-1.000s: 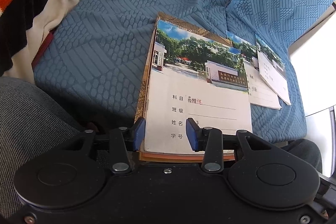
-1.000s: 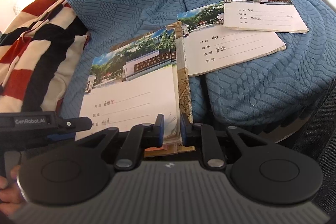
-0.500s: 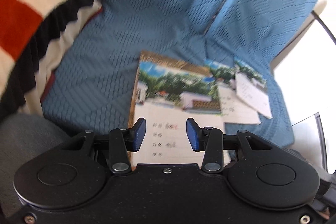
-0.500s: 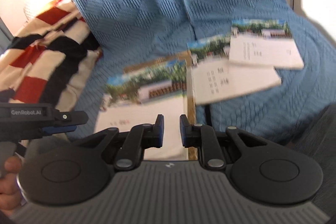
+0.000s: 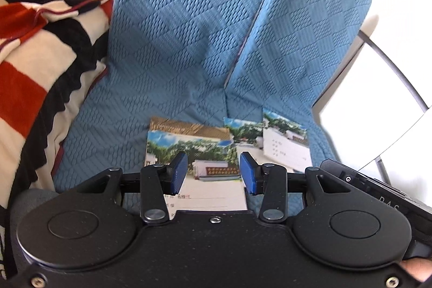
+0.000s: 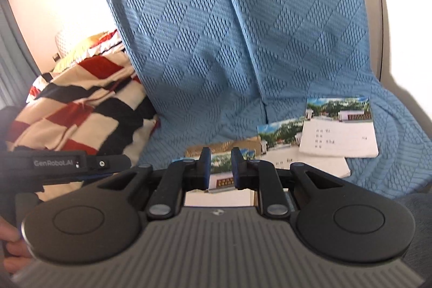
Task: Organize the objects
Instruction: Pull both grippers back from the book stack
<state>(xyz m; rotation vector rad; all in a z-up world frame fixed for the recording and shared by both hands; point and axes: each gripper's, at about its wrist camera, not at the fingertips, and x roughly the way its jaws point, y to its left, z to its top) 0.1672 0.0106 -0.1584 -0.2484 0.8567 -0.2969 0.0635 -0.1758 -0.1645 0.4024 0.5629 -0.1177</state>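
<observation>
Three school notebooks with photo covers lie on the seat of a blue-covered chair (image 5: 202,31). The nearest notebook (image 5: 194,150) rests on a brown-covered book (image 5: 189,127). To its right, a second notebook (image 5: 243,131) lies partly under a third (image 5: 286,145). My left gripper (image 5: 213,172) hovers above the nearest notebook, open, with nothing between its blue pads. My right gripper (image 6: 220,166) hangs over the same notebook (image 6: 221,178), its pads a narrow gap apart and holding nothing. The second notebook (image 6: 283,150) and the third (image 6: 337,134) lie to its right.
A red, black and cream striped blanket (image 5: 40,45) is piled at the chair's left side. A pale armrest (image 5: 378,99) with a dark metal rail borders the right side. The left gripper's body (image 6: 67,162) shows at the left of the right wrist view.
Both grippers have risen and drawn back from the notebook stack, which now looks smaller and lower. More of the chair's backrest shows. The jaws kept their width.
</observation>
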